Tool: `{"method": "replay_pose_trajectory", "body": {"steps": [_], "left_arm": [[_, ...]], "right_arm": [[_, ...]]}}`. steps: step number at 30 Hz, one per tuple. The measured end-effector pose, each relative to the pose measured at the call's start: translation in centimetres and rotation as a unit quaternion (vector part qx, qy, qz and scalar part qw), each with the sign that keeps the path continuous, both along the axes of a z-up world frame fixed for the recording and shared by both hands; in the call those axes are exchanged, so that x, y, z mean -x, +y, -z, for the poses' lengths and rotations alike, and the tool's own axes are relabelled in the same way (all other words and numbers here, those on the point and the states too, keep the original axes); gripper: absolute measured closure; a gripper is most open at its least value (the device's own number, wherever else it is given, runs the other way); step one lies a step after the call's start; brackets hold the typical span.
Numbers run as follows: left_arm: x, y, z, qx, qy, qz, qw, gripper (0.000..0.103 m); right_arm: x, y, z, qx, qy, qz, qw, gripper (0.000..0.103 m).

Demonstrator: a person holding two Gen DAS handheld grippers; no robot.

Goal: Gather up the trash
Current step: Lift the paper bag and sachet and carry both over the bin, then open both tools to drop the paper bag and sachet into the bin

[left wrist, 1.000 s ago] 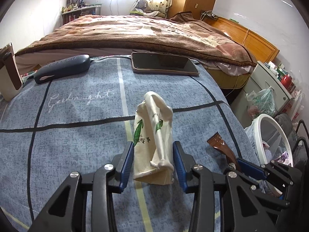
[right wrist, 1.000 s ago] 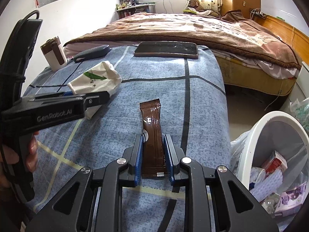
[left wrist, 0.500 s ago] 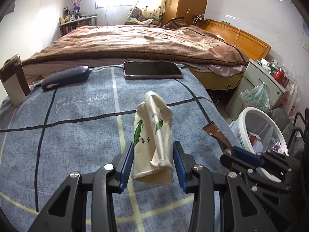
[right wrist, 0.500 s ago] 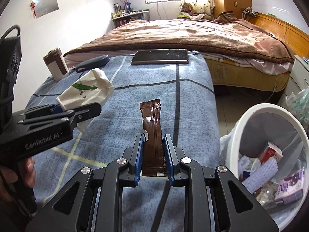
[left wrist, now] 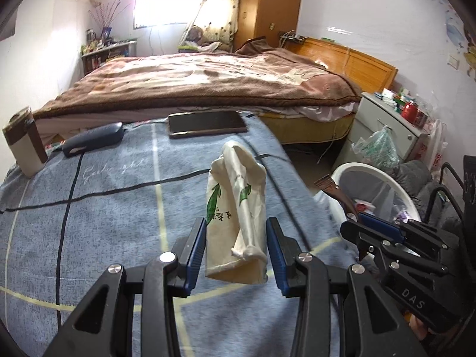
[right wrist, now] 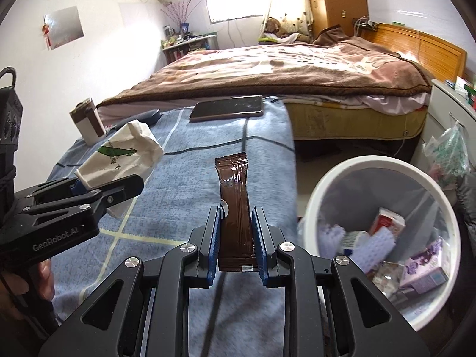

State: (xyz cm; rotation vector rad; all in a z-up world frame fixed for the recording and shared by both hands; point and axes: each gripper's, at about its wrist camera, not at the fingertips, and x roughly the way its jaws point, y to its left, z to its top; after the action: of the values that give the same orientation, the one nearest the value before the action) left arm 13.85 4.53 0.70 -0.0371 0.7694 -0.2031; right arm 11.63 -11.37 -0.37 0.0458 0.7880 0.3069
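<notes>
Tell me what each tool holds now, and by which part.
The left tool grips the crumpled white paper bag with green print by its lower end. The right tool grips the brown foil stick sachet by its lower end.

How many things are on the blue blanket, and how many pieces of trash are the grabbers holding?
On the blue blanket:
Phones: 1
Dark blue cases: 1
Brown and white boxes: 1
Held trash:
White crumpled packets: 1
Brown sachets: 1
Total: 5

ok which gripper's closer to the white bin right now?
Right. The right gripper, clamping the brown sachet, sits just beside the white bin. The left gripper, holding the crumpled white wrapper, is over the blue blanket, beyond the right one.
</notes>
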Motion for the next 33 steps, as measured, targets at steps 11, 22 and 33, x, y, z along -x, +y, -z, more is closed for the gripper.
{"method": "replay_pose_trajectory", "body": {"steps": [11,22,33], "left_arm": [[1.0,-5.9,-1.6,0.003,-0.02,0.057,0.9982,0.061],[0.4,-14.1,0.0,0.014,0.004,0.13,0.9914,0.061],[-0.1,-19.2,2.3,0.005,0.04,0.16,0.9863,0.059]], "right_arm": [[2.0,-5.3,-1.7,0.0,-0.024,0.049,0.999,0.079],[1.6,-13.1,-0.3,0.012,0.006,0.129,0.992,0.079],[0.8,-16.1,2.5,0.022,0.055,0.145,0.988,0.079]]}}
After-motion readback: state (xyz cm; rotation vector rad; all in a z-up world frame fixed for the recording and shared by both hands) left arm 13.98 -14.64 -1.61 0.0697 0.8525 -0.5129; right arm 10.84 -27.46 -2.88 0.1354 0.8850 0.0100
